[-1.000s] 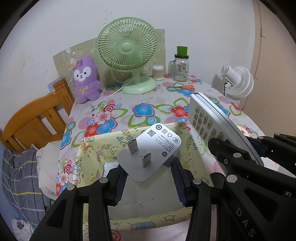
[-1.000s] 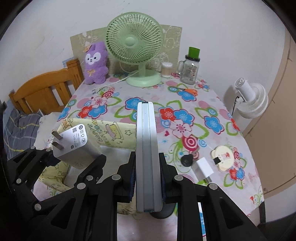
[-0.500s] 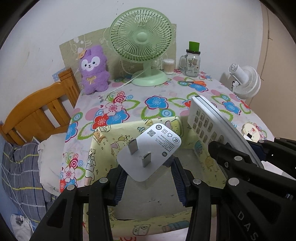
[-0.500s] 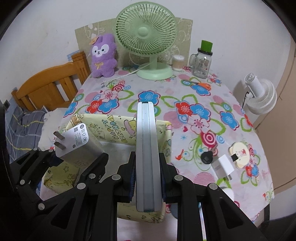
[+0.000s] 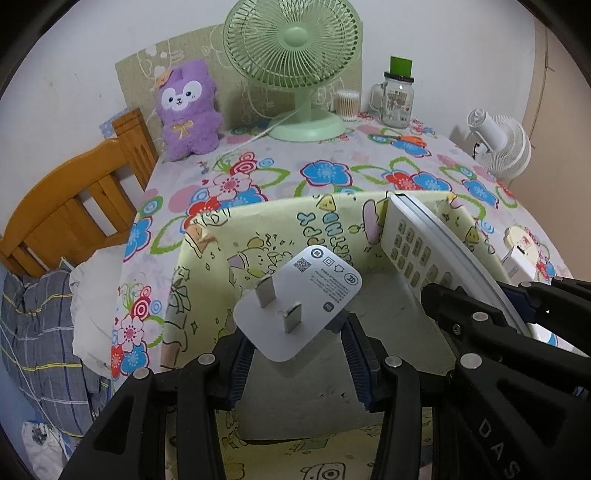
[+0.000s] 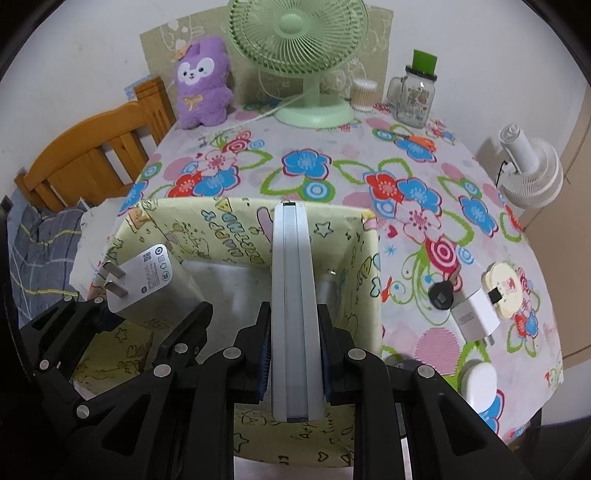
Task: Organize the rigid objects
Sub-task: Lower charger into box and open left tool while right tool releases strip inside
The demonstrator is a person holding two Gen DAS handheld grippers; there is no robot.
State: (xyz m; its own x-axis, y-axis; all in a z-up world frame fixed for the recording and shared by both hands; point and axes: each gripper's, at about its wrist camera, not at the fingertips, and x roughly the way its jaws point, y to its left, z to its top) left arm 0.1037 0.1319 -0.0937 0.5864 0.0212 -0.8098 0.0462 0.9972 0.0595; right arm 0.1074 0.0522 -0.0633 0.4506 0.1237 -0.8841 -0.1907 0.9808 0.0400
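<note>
Gripping charger (image 5: 297,302) left, remote (image 6: 292,295) right, over yellow box (image 6: 236,225), fan (image 6: 298,40) beyond

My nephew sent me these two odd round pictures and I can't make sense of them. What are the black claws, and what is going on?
The claws are two hand-held grippers, each with a wide-angle camera looking along its fingers; one picture comes from each. The left gripper clamps a white charger, prongs up. The right gripper clamps a remote on edge. Both hang over an open yellow box on a flowered table. A green fan, purple plush, jar and small plugs also sit there.
</note>
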